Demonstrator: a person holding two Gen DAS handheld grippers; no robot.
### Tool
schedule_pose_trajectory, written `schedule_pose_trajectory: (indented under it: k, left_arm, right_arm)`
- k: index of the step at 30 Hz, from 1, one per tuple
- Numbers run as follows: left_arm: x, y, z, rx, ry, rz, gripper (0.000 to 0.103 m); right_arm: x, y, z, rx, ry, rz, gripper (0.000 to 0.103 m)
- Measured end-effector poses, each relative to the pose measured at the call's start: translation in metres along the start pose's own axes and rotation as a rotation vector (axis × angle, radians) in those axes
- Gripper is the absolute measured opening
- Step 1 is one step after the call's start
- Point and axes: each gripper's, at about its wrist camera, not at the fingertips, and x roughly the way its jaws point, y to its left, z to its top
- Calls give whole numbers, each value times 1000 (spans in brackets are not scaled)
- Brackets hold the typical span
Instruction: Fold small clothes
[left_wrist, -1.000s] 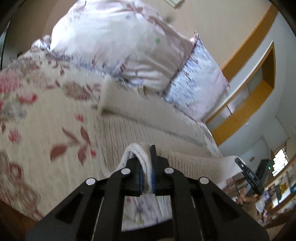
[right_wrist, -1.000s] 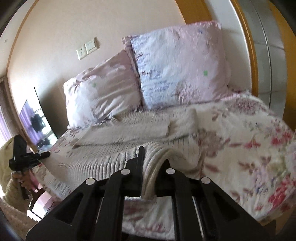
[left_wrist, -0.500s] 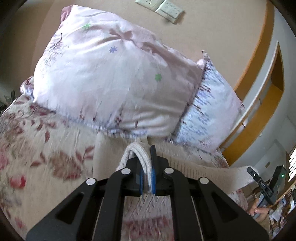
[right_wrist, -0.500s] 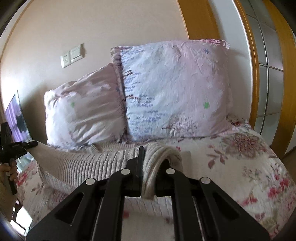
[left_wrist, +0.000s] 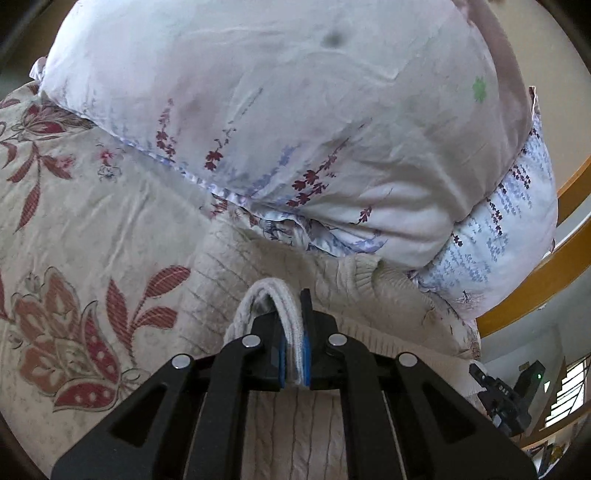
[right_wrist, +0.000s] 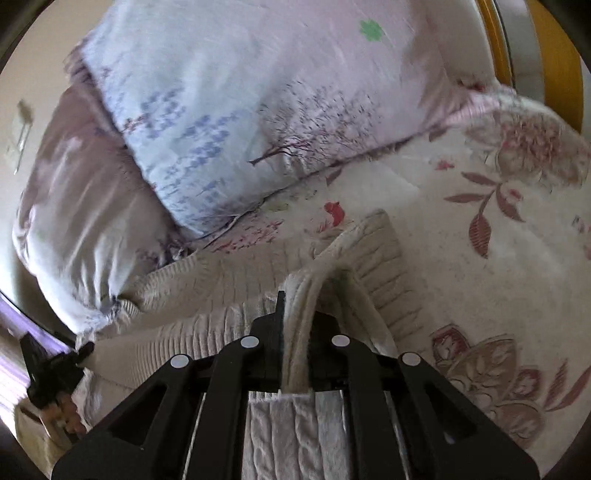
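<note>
A cream cable-knit sweater (left_wrist: 236, 269) lies on the floral bedspread, its far edge against the pillows. My left gripper (left_wrist: 293, 325) is shut on a bunched fold of the sweater's edge (left_wrist: 273, 295). My right gripper (right_wrist: 295, 325) is shut on another fold of the same sweater (right_wrist: 306, 291), beside its ribbed hem (right_wrist: 384, 273). The knit stretches between both grippers and drapes under them. Each gripper shows at the edge of the other's view: the right gripper (left_wrist: 506, 402) and the left gripper (right_wrist: 48, 365).
Two large floral pillows (left_wrist: 295, 110) (right_wrist: 258, 103) stand just ahead of both grippers, touching the sweater's far edge. The floral bedspread (left_wrist: 74, 240) (right_wrist: 498, 258) spreads to either side. A wooden headboard frame (left_wrist: 535, 280) is at the right.
Both grippers have carried the held sweater edge forward over the garment towards the pillows and lowered. The pillows now fill the views and the wall socket is out of the left view.
</note>
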Motion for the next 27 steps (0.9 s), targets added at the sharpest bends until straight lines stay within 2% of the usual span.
schedule_pose_trajectory:
  k: [1,2,3,4,5,9,12,16,17,18,20,27]
  left_arm:
    - [2,-1,3,-7,11,-12,7]
    - [4,-3,5,-16,17,-14,10]
    - [6,-4,7,-27,25,-26,20]
    - [9,-3,10,-50,35,-59,30]
    - [9,-4,12,-64,33,-73,33]
    - [1,-5,18,-98,3,-105,42]
    - [-16,-5,17,-71,-27,-100,45]
    - [-43,-4,6,14,-53,-53,45]
    - [-49,-4,1,46,-54,-35,45]
    - [-53,-3,-3,66,-54,-22,45]
    - [-61,-2,-15,111,-42,5,45]
    - [-60,7,-42,156,13,45,36]
  right_arm:
    - [2,-1,4,29,0,2,16]
    - [2,-2,9,47,-3,15,26]
    - [3,-1,14,70,-3,45,43]
    - [6,-1,19,93,0,84,50]
    - [8,0,25,108,-1,99,57]
    - [4,7,38,116,-36,126,58]
    - [-14,9,37,95,-62,138,58]
    - [-48,5,25,-4,-98,61,56]
    - [-52,2,23,-18,-99,47,50]
    - [-56,-3,18,-29,-96,36,44]
    - [-63,-16,7,-43,-79,14,40]
    - [-59,-36,-26,-84,0,-37,32]
